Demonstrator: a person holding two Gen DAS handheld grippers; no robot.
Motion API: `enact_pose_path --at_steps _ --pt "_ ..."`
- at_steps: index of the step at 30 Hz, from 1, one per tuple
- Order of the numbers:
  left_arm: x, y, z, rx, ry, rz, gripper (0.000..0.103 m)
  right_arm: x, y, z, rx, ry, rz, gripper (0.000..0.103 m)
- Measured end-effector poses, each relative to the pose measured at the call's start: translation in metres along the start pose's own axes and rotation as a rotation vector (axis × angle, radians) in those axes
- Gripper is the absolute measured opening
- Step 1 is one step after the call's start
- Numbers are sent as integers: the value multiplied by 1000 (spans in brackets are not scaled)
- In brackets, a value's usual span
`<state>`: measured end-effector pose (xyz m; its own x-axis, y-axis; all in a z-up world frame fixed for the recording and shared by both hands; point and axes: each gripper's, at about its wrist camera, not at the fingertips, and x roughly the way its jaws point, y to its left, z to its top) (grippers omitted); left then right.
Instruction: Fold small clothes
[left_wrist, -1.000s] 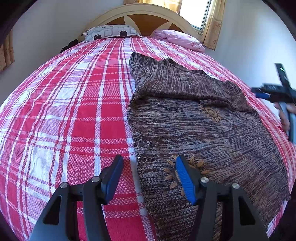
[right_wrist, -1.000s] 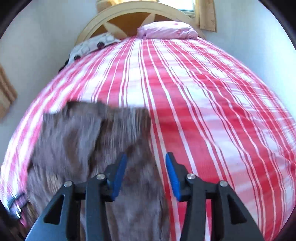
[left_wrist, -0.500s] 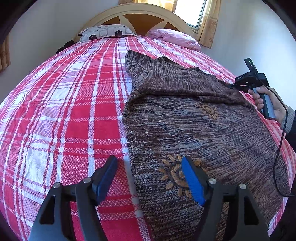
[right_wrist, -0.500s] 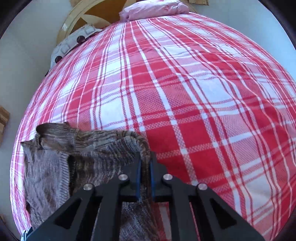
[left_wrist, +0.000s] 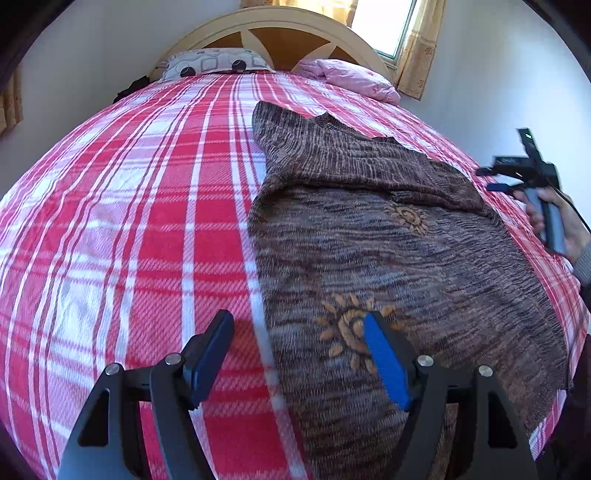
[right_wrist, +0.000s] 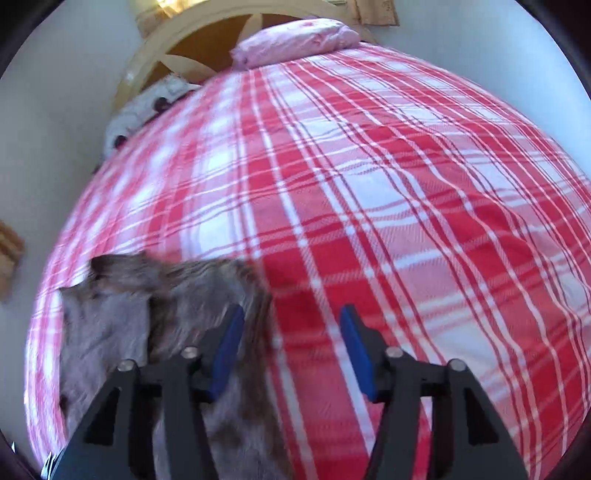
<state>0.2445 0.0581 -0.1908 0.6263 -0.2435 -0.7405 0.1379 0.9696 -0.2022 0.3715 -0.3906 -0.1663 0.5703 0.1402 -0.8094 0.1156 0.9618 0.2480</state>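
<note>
Sweater (left_wrist: 388, 251) flat on the red-and-white plaid bedspread (left_wrist: 140, 229), on the right side of the bed in the left wrist view, neck end toward the headboard (left_wrist: 280, 33).

Left gripper (left_wrist: 299, 354): pointing steeply down at the near hem area, jaws wide apart, nothing between the pads. Left finger sits over bare bedspread, right finger over the sweater, so it straddles the sweater's left edge. Contact with the fabric can't be confirmed.

Right gripper (right_wrist: 291, 345): also pitched down, jaws opening, no cloth pinched. Sweater's right edge runs just beside its left finger; right finger over plain bedspread. In the left wrist view it shows at the far right edge, held in a hand (left_wrist: 565, 225) with a cable trailing, beside the sweater's shoulder. Right wrist view is motion-blurred.

Sweater look: brown/grey marled knit, two orange sun-like motifs, one (left_wrist: 351, 332) near the hem, one (left_wrist: 408, 218) mid-body. A sleeve (left_wrist: 354, 158) is folded across the upper body, forming a ridge. Body mostly smooth, slight wrinkling at the left edge.

Two pillows at the headboard: patterned grey (left_wrist: 214, 66), pink (left_wrist: 351, 77).
</note>
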Motion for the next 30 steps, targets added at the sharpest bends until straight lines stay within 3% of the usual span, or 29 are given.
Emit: enact_pose_path --at_steps 5,9,14,20,24,25,27,28,29,30 --pt "-17 -9 -17 -3 8 5 74 -46 5 -63 -72 39 47 58" --pt "-30 -25 -37 53 19 23 74 -80 7 -121 -119 53 51 58" --pt "-50 -35 -63 63 15 -10 73 -117 -1 -182 -105 64 77 58" --pt "-62 -53 -82 112 19 -5 73 -145 6 -235 -93 53 101 57" --pt "-64 -64 -89 131 29 -9 73 -143 13 -269 -94 108 95 57" --pt "-64 -66 -91 138 26 -2 70 -141 14 -275 -111 104 73 55" --pt "-65 -66 -92 145 17 -1 49 -142 16 -280 -118 79 32 36" --pt "-66 -64 -91 140 15 2 26 -142 17 -280 -122 83 42 11" --pt "-68 -61 -90 127 21 -26 13 -145 18 -280 -115 76 69 10" --pt "-70 -58 -89 109 29 -59 13 -153 21 -280 -119 53 94 10"
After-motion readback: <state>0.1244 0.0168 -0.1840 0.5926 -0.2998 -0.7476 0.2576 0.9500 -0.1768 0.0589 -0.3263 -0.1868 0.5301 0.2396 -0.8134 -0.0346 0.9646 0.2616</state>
